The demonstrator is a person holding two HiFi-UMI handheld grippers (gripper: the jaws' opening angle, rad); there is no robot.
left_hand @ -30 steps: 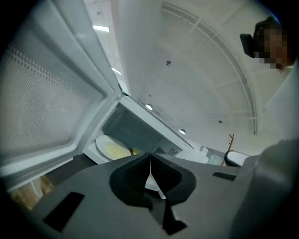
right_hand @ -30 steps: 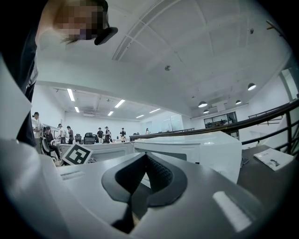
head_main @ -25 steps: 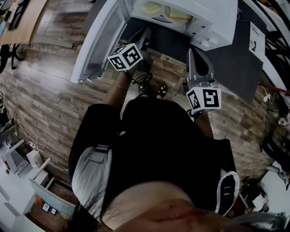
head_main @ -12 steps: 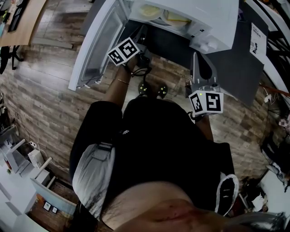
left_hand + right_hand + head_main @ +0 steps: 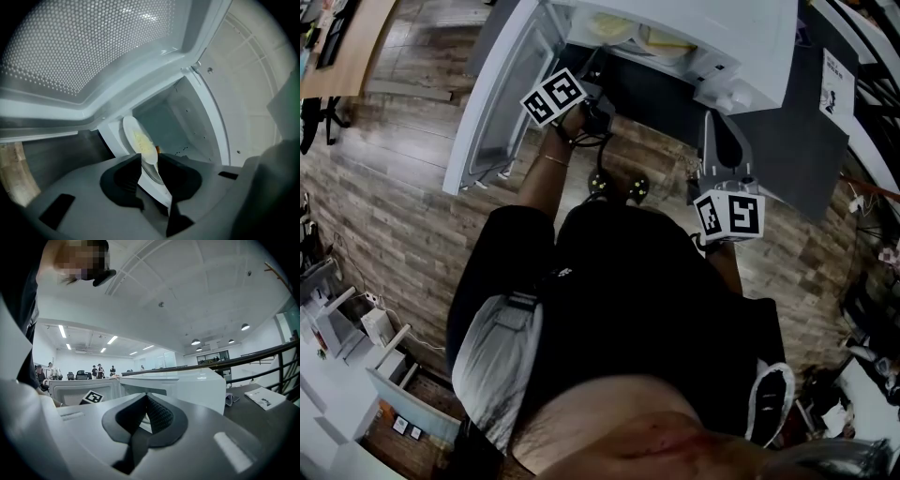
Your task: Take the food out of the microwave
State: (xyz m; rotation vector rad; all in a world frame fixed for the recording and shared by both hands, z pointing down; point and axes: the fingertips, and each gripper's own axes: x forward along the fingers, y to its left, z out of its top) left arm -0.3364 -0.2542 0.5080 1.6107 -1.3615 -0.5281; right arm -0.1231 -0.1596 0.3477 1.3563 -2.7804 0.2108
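in the head view the microwave door (image 5: pixel 502 94) hangs wide open at the upper left of the frame. just right of it is the left gripper (image 5: pixel 596 67). compared with a second ago, its marker cube sits higher in the frame and its tips are right at the mouth of the microwave (image 5: pixel 750 37) at the top centre. its jaws were together a moment back and have just been opening. in the left gripper view they stand a little apart, and the narrow gap is lined up on the near rim of the plate of food (image 5: pixel 139 143). the pads do not look pressed on the rim, and i can't tell for sure whether the rim is already inside the gap or just beyond it.

the plate of food, with a pale yellow heap on it, is still inside the cavity, near the front edge. in the head view it shows at the top centre (image 5: pixel 628 26).

that reads as the approach ending and the grasp about to start. nothing has been lifted out yet.

to the right of centre, the right gripper (image 5: pixel 718 127) hangs outside the oven, well apart from the plate and in much the same spot as before. its own view shows the jaws together with nothing between them (image 5: pixel 146 399).
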